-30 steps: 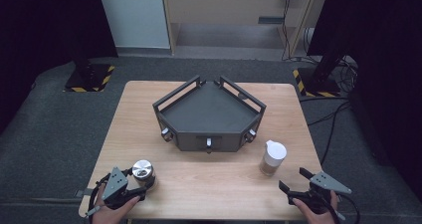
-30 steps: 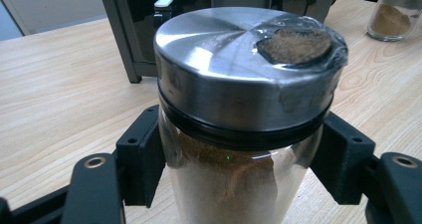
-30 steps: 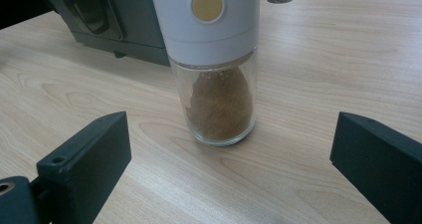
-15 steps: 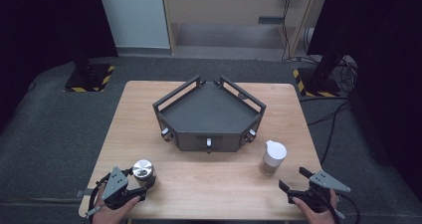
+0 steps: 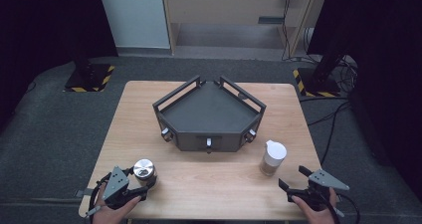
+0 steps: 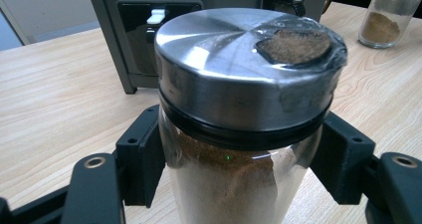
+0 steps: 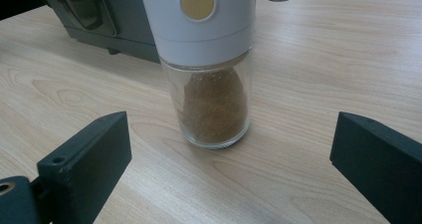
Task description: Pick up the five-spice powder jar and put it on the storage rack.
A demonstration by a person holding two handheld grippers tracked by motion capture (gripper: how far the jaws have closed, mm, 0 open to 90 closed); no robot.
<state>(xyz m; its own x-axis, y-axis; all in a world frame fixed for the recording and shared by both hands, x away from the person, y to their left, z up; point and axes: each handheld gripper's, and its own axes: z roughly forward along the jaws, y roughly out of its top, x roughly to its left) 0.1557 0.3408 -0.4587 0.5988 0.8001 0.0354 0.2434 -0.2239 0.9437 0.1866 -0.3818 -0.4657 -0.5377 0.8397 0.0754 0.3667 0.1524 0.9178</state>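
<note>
Tool-wise, both sit at the near edge of the table (image 5: pixel 209 184), one in each hand. Going big to small: the table is light wood, and a dark five-sided tray (image 5: pixel 209 115) with raised rails takes up its middle, with small white latches on the front face.

Next down is the left tool (image 5: pixel 133 183), near the left corner. Its jaws sit on either side of a glass jar with a steel lid (image 5: pixel 144 171). In the left gripper view the jar (image 6: pixel 244 129) is right between the black pads (image 6: pixel 142 159), which look pressed against the glass just under the lid, so it seems to be gripping it, with the jar upright on the table. Brownish powder inside, and a taped patch on the lid.

Right tool (image 5: pixel 296 180) is near the right corner with its jaws spread wide and nothing between them.

Smallest thing: a glass shaker with a white cap (image 5: pixel 272 158), upright, just beyond the right tool and apart from it, off the tray's front right corner. In the right gripper view, the shaker (image 7: pixel 211 69) holds brown spice and has a yellow dot on the cap.
</note>
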